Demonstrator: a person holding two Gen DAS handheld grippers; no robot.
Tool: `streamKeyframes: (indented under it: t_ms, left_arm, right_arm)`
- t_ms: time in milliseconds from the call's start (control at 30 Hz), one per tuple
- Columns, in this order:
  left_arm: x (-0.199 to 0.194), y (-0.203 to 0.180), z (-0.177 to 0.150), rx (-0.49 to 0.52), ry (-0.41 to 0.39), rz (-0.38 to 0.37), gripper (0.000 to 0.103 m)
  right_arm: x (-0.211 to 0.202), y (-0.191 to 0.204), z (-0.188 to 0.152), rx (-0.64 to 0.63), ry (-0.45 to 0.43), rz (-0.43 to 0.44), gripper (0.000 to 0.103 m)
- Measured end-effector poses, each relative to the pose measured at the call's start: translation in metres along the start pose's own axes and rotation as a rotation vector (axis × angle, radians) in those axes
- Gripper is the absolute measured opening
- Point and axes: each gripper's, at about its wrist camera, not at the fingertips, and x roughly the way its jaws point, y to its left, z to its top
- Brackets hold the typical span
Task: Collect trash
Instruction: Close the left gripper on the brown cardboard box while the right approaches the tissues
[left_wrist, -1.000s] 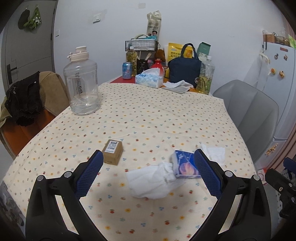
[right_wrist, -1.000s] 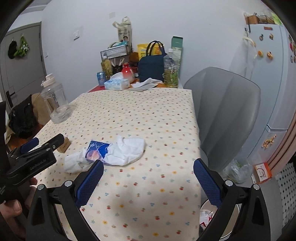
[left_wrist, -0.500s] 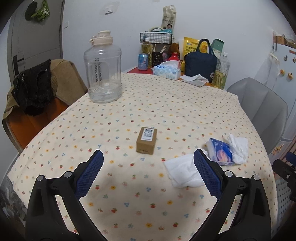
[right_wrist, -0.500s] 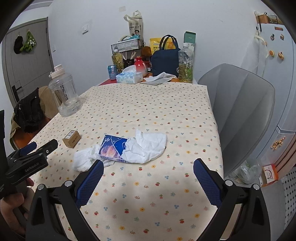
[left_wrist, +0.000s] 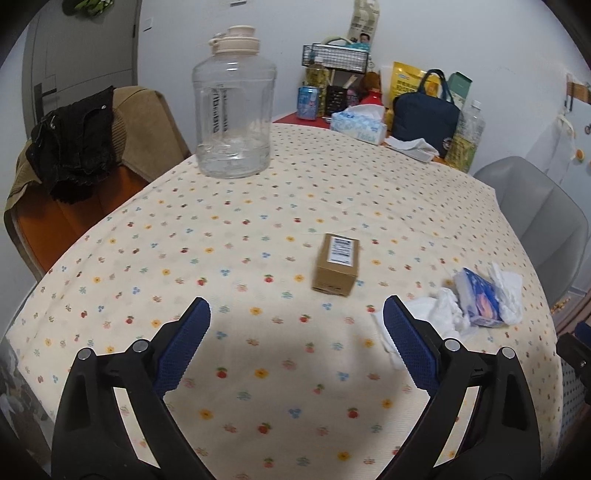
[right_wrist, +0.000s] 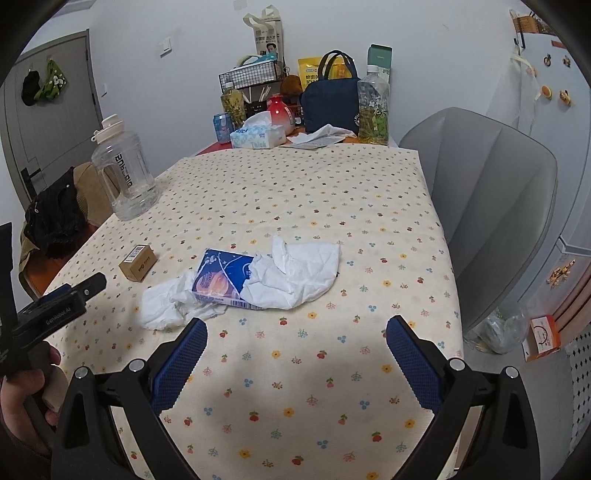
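Note:
A small brown cardboard box (left_wrist: 337, 264) lies on the flowered tablecloth (left_wrist: 258, 206), just beyond and a little right of my open, empty left gripper (left_wrist: 297, 325). It also shows in the right wrist view (right_wrist: 137, 263). A blue tissue packet (right_wrist: 221, 277) lies between two crumpled white tissues, one on its right (right_wrist: 299, 273) and one on its left (right_wrist: 166, 306), just ahead of my open, empty right gripper (right_wrist: 297, 338). In the left wrist view the packet (left_wrist: 478, 299) and a tissue (left_wrist: 428, 314) sit at the right.
A large clear water jug (left_wrist: 233, 107) stands at the table's far left. A tissue box (right_wrist: 258, 136), a navy bag (right_wrist: 330, 99), bottles and a can crowd the far end. A grey chair (right_wrist: 495, 206) stands right of the table, a clothes-draped chair (left_wrist: 85, 147) left.
My left gripper has swung left and forward, so the brown box now sits nearly ahead of it. My right gripper has moved closer to the packet and tissues. Both stay open.

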Motion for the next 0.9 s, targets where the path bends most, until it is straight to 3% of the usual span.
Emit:
streamKeyframes:
  t_ms: [200,367,667,767,833,867,900]
  left_arm:
    - [0.007,-0.006,0.008,0.016,0.008,-0.016,0.087]
    - [0.023,-0.019,0.014,0.026,0.037,-0.033,0.076]
    - [0.058,-0.029,0.020,0.026,0.095,-0.012,0.064]
    - [0.069,-0.027,0.021,0.004,0.133,-0.028,0.055]
    - [0.072,-0.027,0.022,-0.001,0.139,-0.031,0.045]
    - [0.075,-0.027,0.022,-0.004,0.149,-0.039,0.036]
    - [0.075,-0.027,0.022,-0.007,0.148,-0.040,0.036]
  right_arm:
    - [0.009,0.002,-0.001,0.012,0.019,0.020,0.095]
    - [0.015,0.007,0.002,0.013,0.022,0.042,0.091]
    - [0.033,0.026,0.016,-0.004,0.043,0.091,0.086]
    - [0.041,0.030,0.019,-0.012,0.053,0.085,0.086]
    - [0.047,0.028,0.021,-0.007,0.058,0.065,0.086]
    - [0.048,0.026,0.022,-0.002,0.059,0.056,0.086]
    - [0.051,0.023,0.023,0.008,0.059,0.044,0.086]
